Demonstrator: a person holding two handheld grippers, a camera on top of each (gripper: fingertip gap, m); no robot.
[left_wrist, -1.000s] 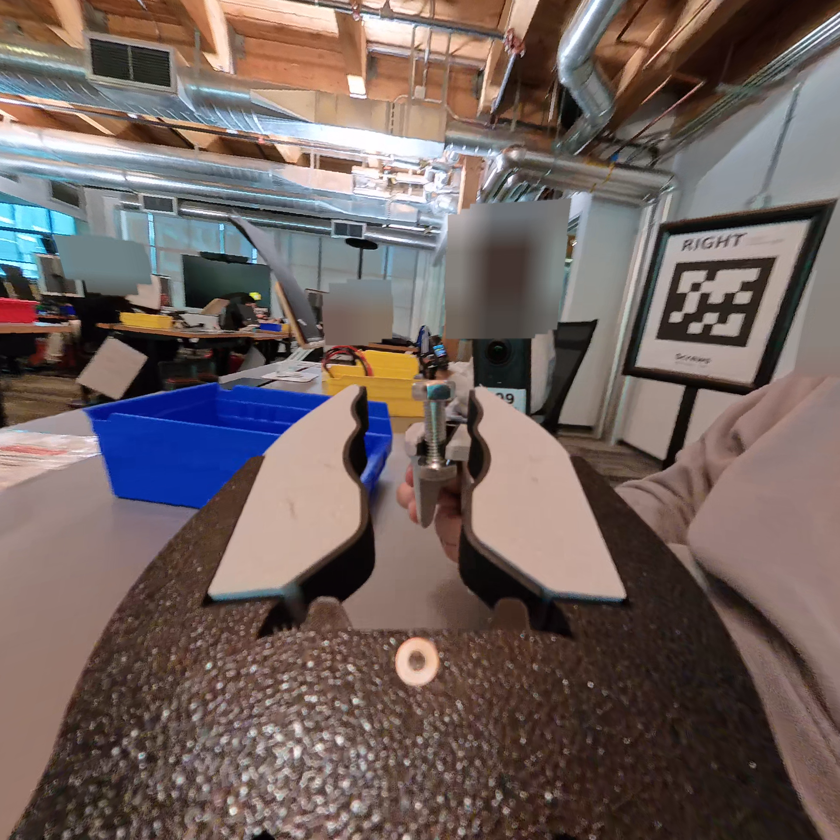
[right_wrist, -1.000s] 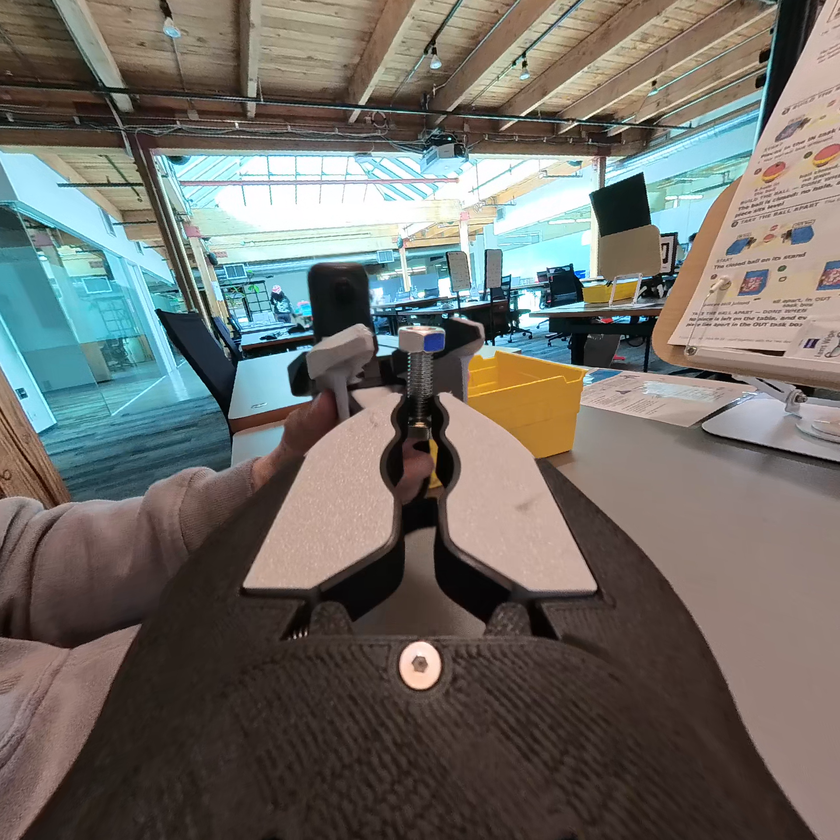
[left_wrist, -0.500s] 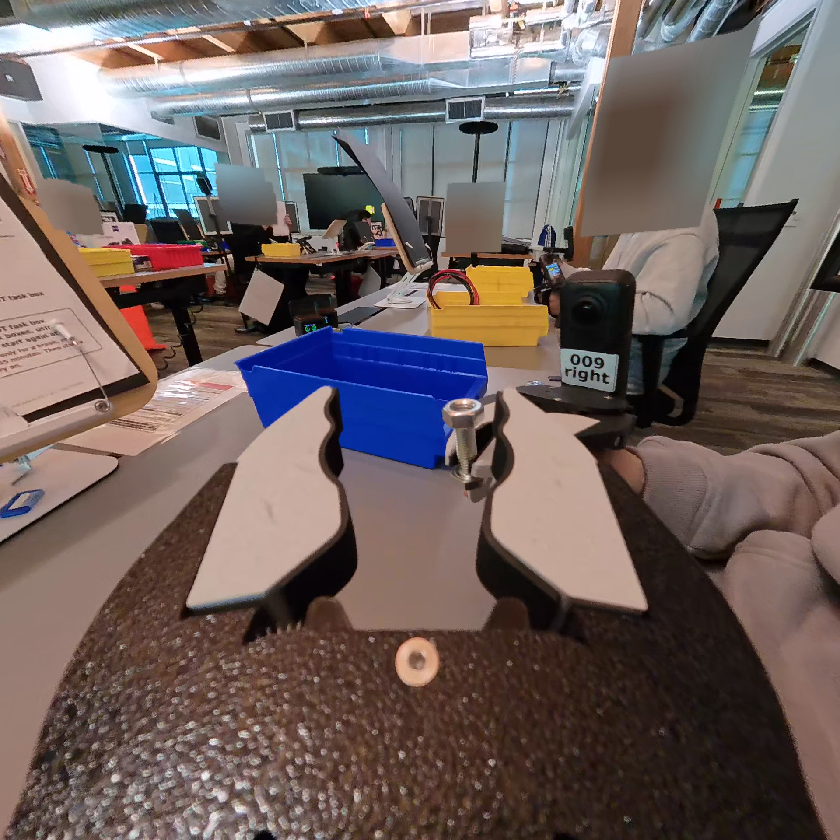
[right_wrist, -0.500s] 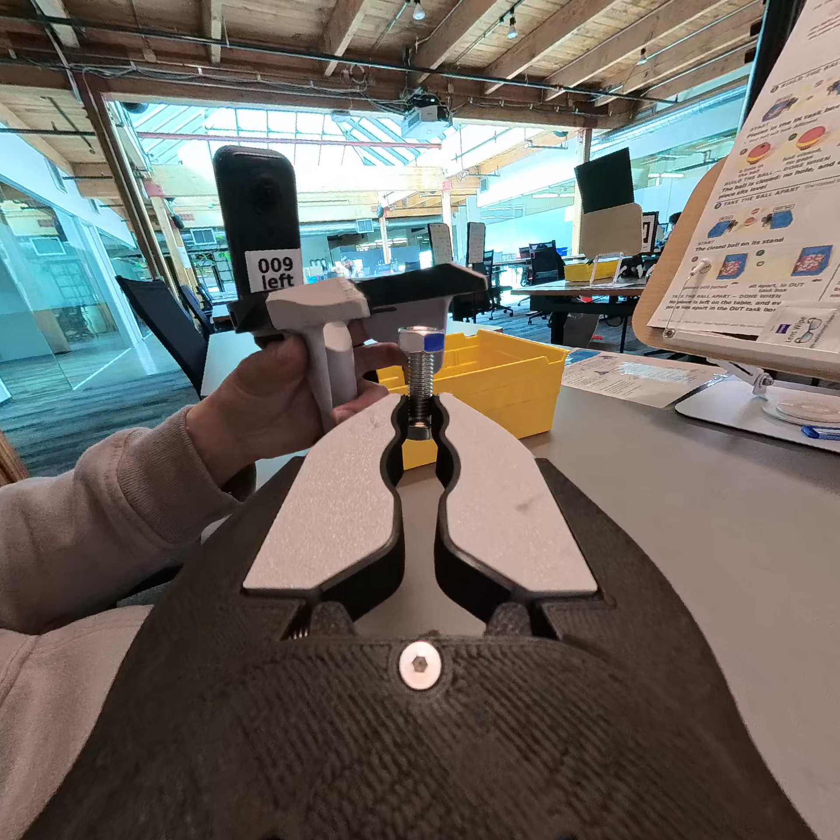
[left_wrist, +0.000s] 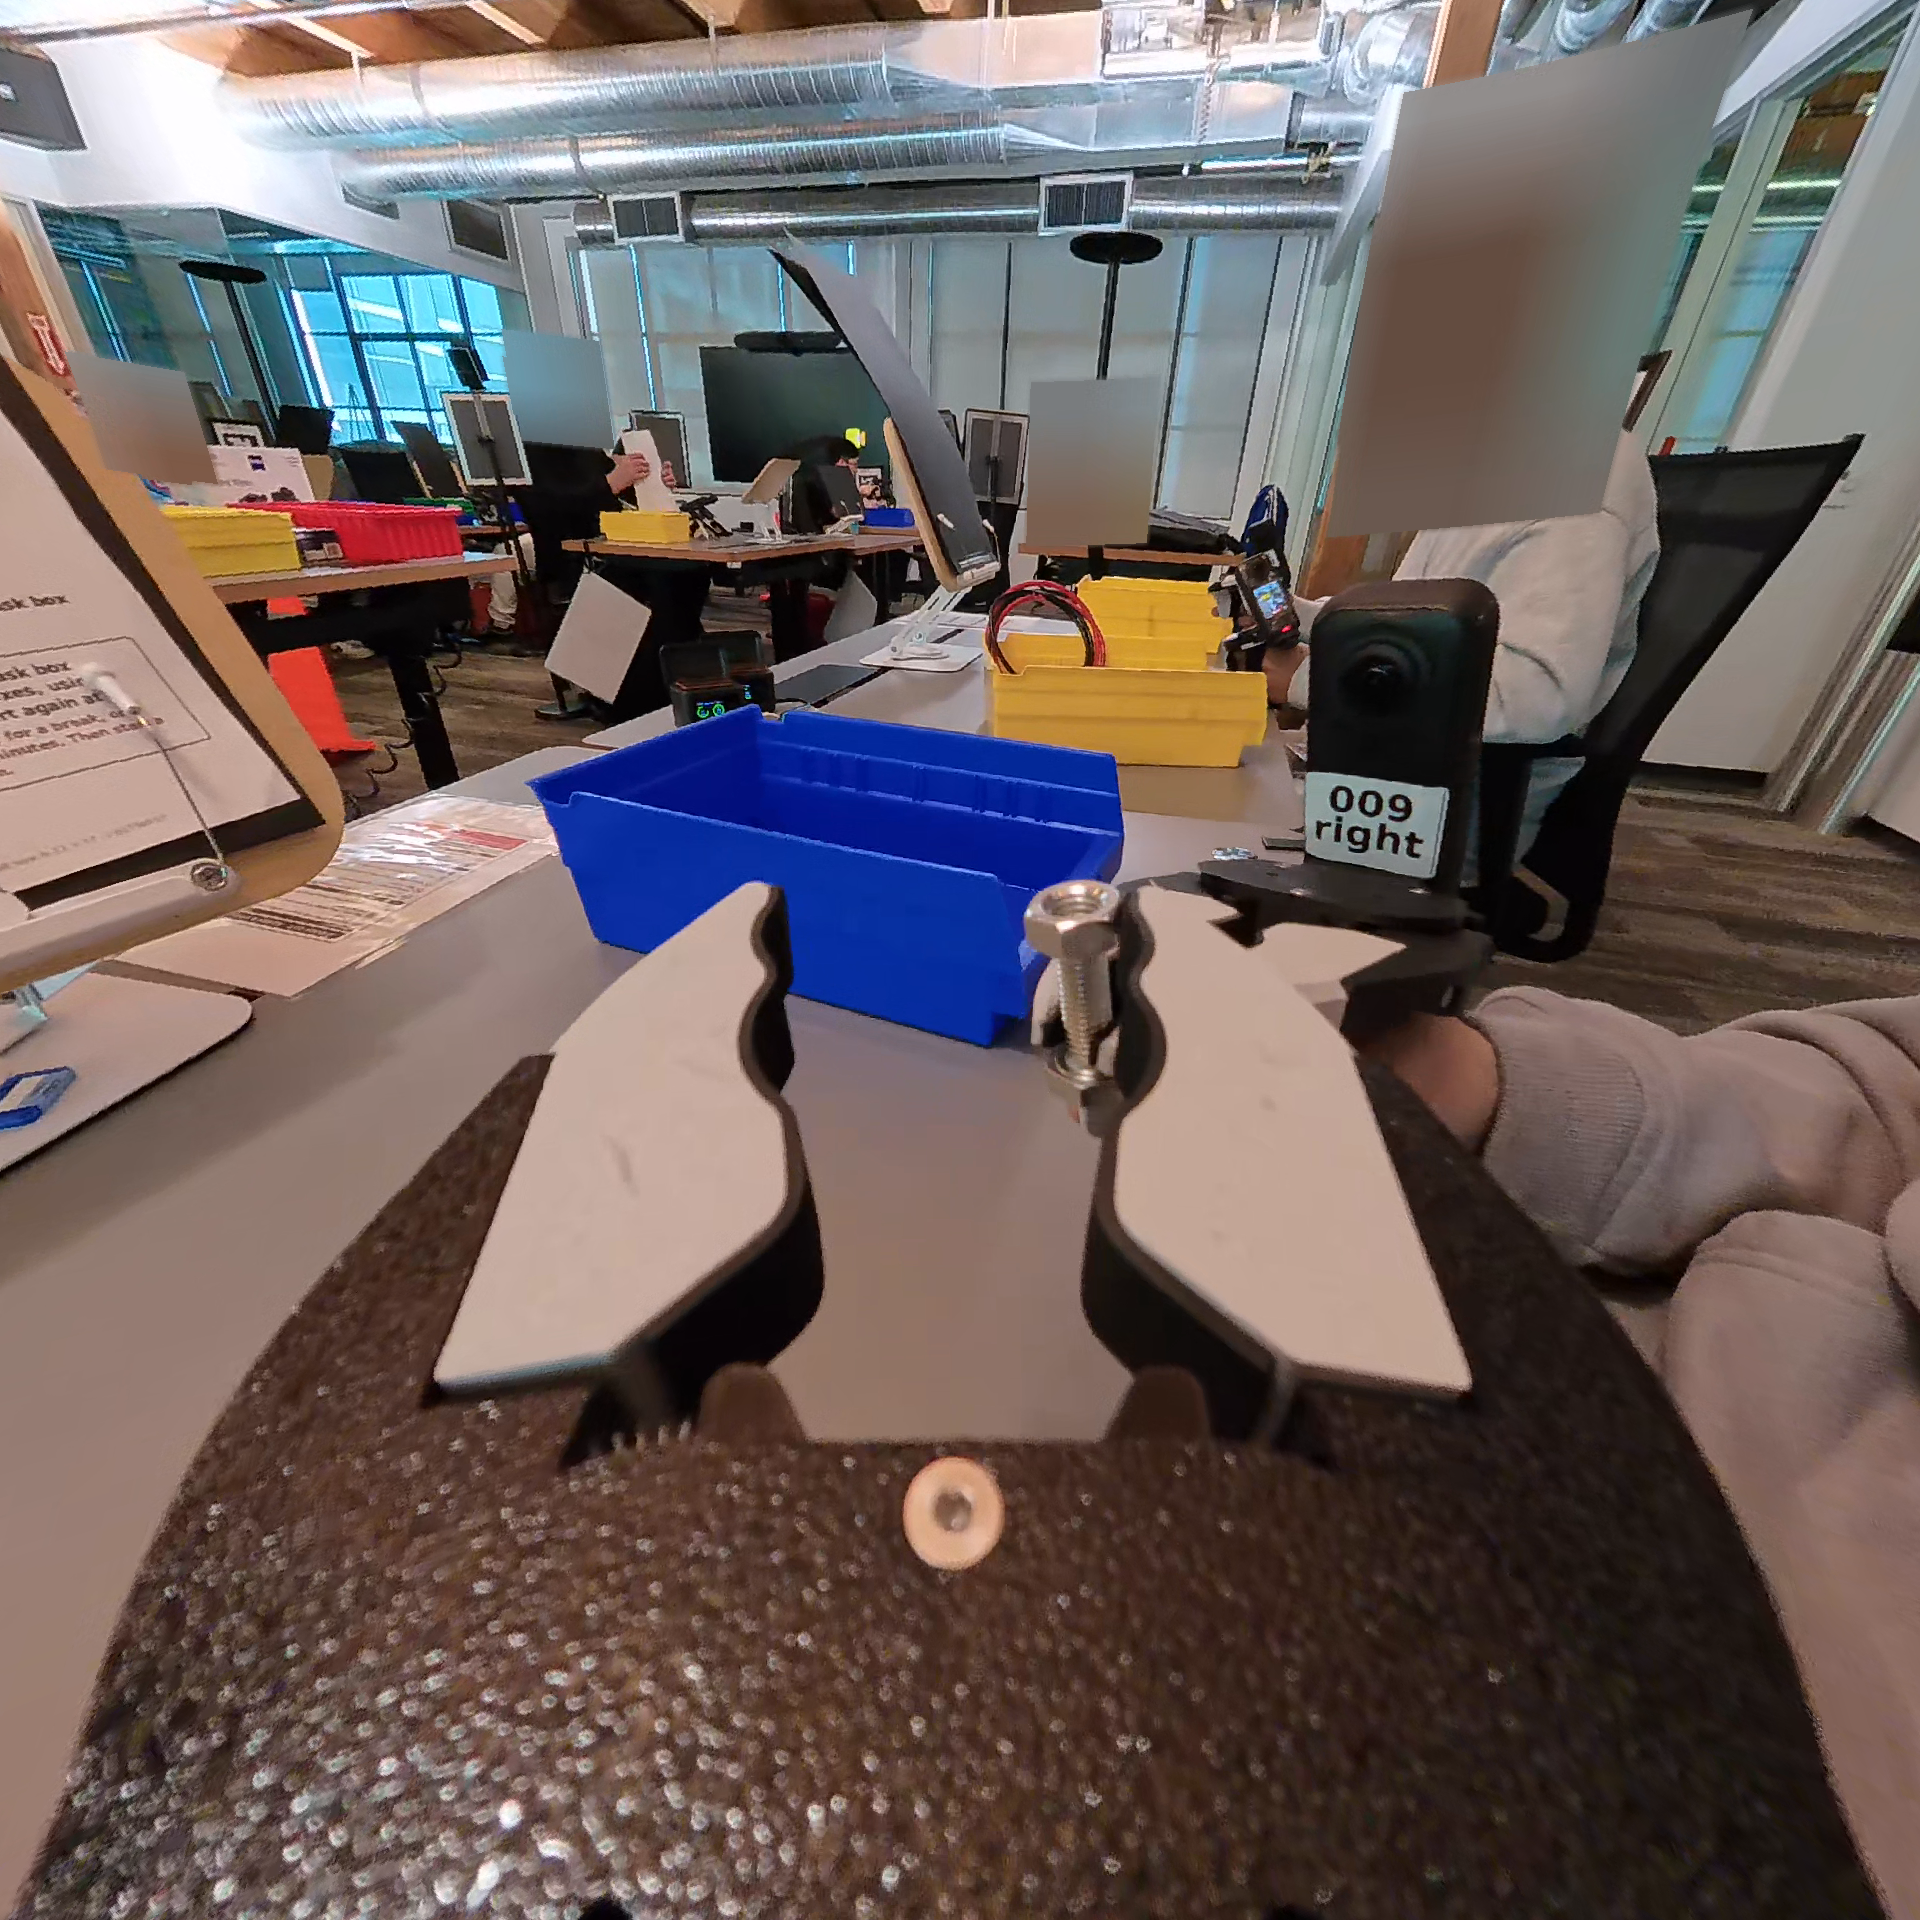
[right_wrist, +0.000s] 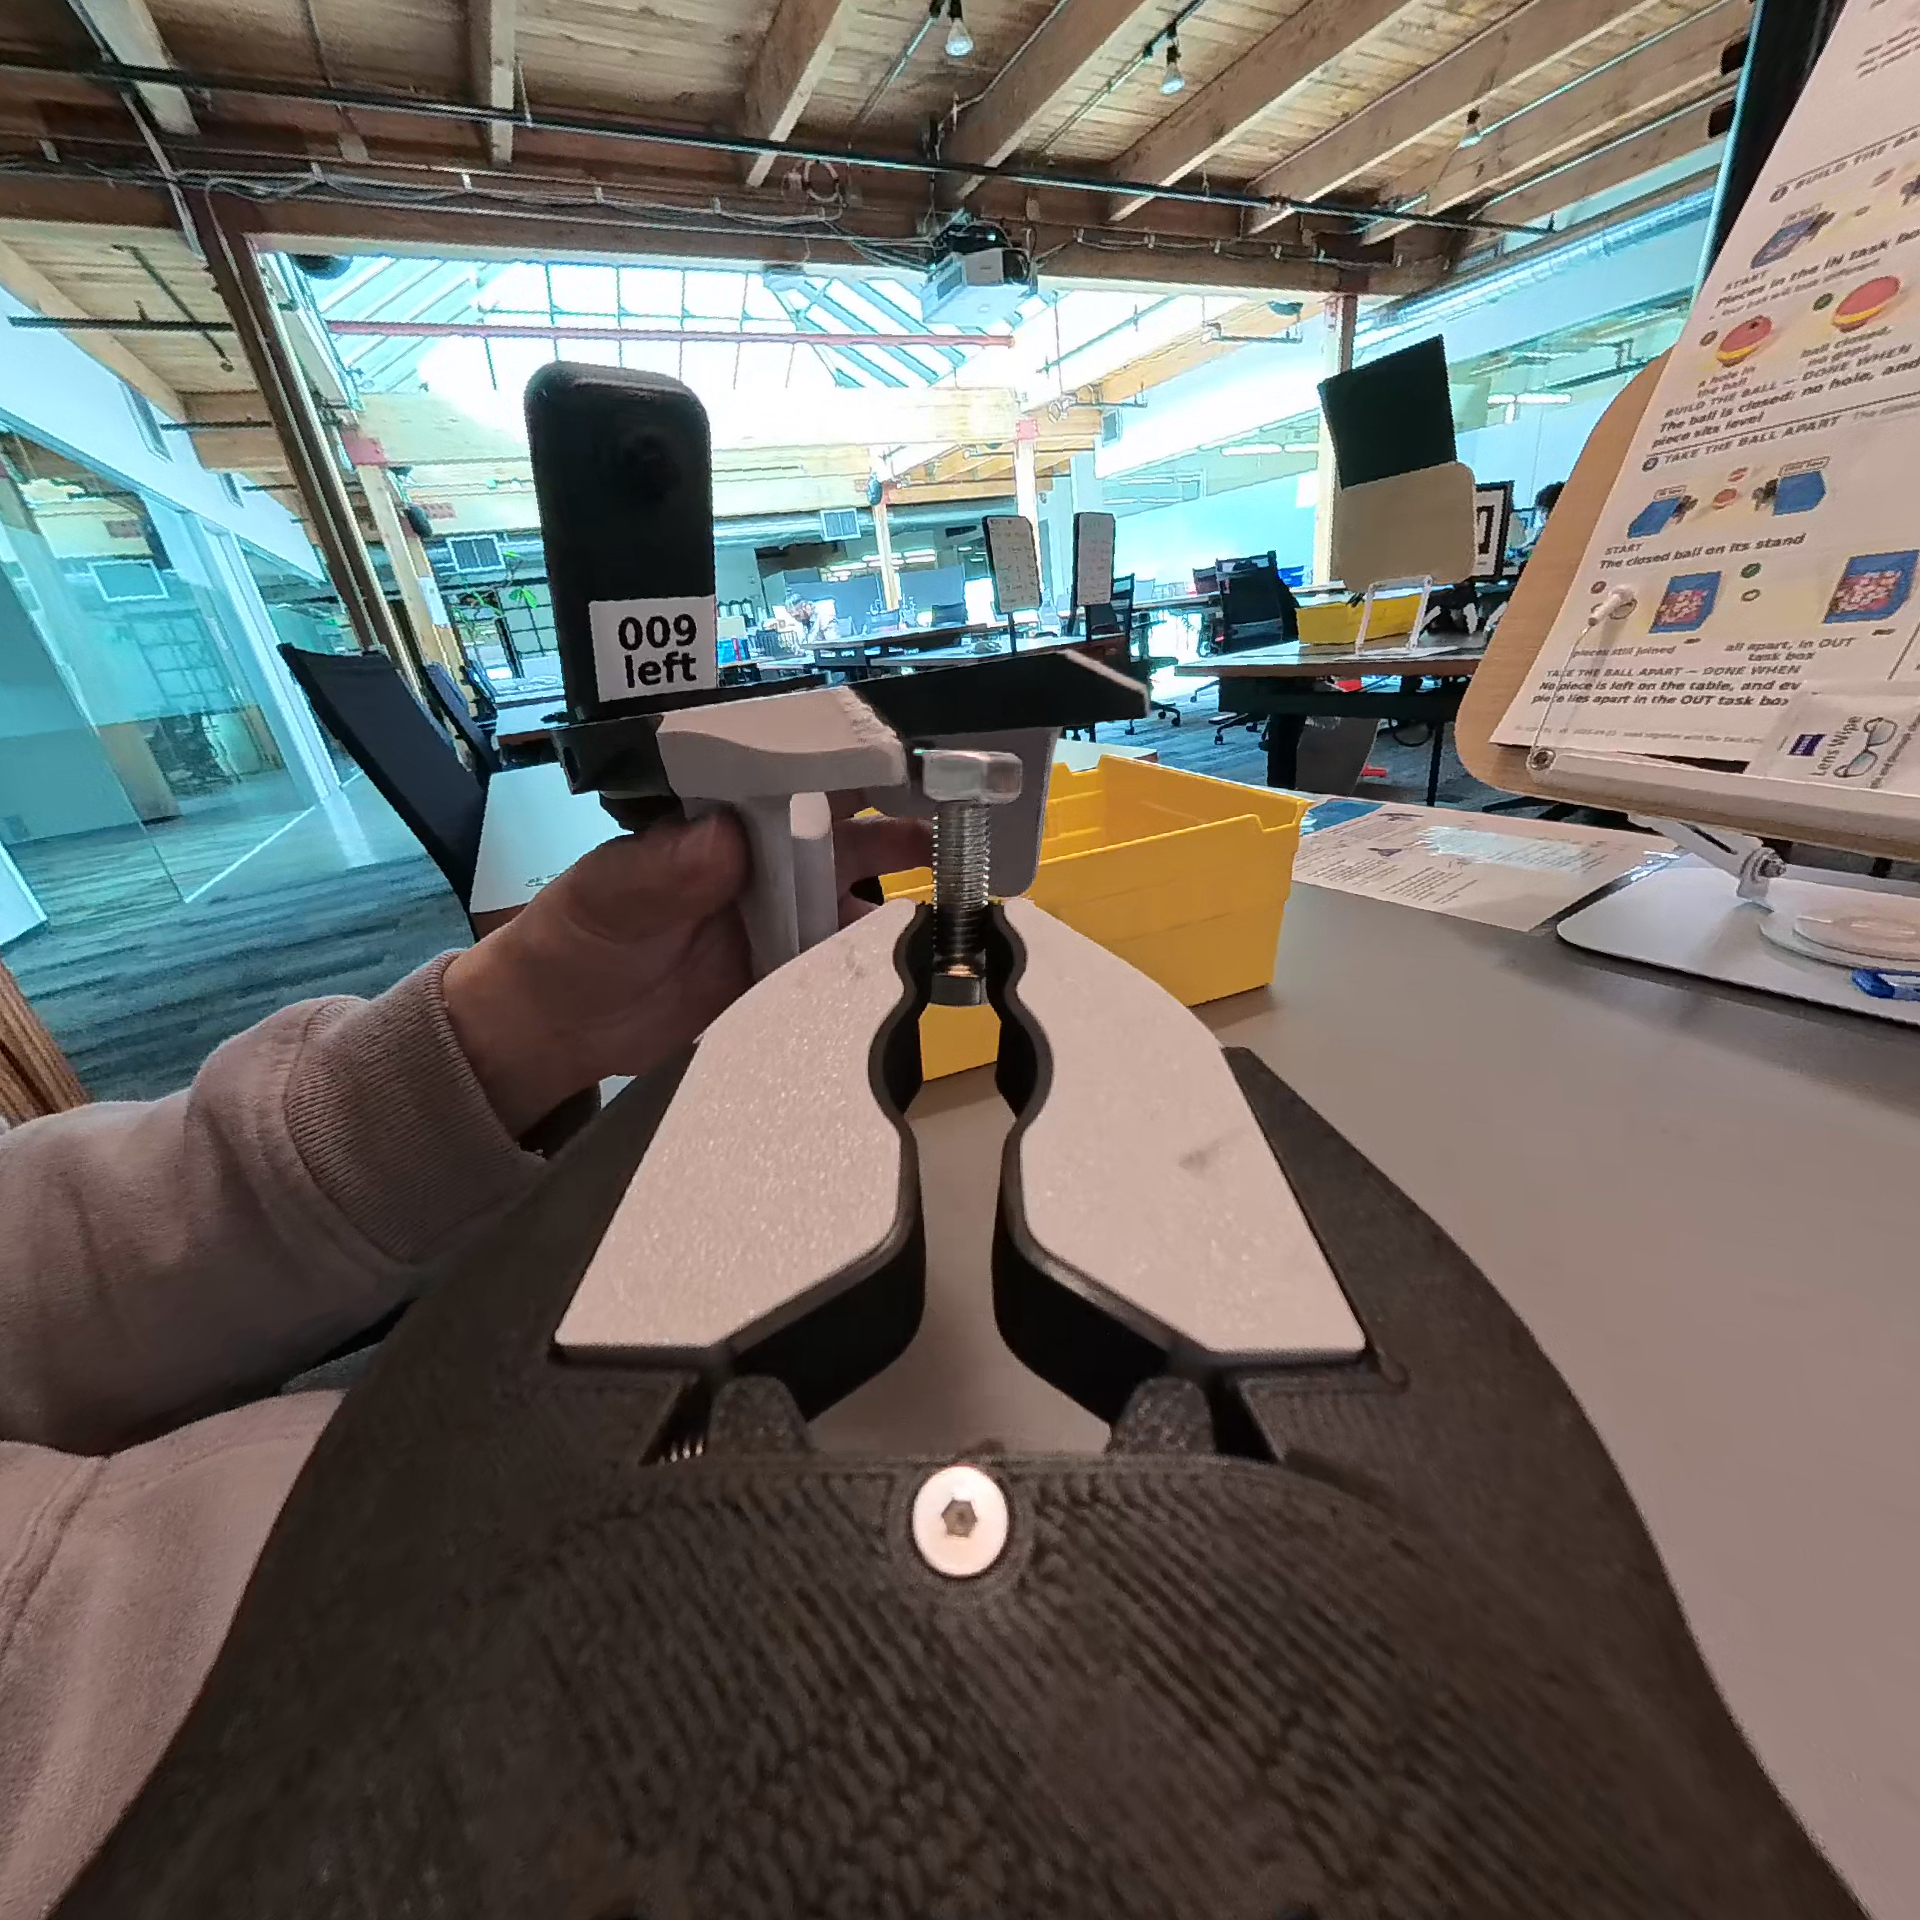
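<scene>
Clamping a silver bolt (right_wrist: 961, 883), your right gripper (right_wrist: 958, 977) has its jaws pressed together on the lower end of the threaded shank, so the bolt stands upright with a nut at its top. Your left gripper (left_wrist: 951, 997) has its jaws wide apart and holds nothing. In the left wrist view the bolt (left_wrist: 1075, 992) stands just beside the left gripper's right finger (left_wrist: 1226, 1132), and you cannot tell whether the two touch; the other finger (left_wrist: 665, 1122) is well apart from it.

Beyond the left jaws, a blue bin (left_wrist: 831, 842) sits on the grey desk (left_wrist: 260, 1122). Farther back on the desk is a yellow bin (left_wrist: 1127, 707) with red and black wires lying in it. At the desk's left edge a printed sheet stands on a tilted wooden board (left_wrist: 135, 727), with a laminated sheet (left_wrist: 384, 873) lying flat next to it.

In the right wrist view, your hand (right_wrist: 613, 935) grips the left gripper's pale handle. Behind the bolt sits another yellow bin (right_wrist: 1153, 894), and at the right edge stands the tilted board (right_wrist: 1538, 727).
</scene>
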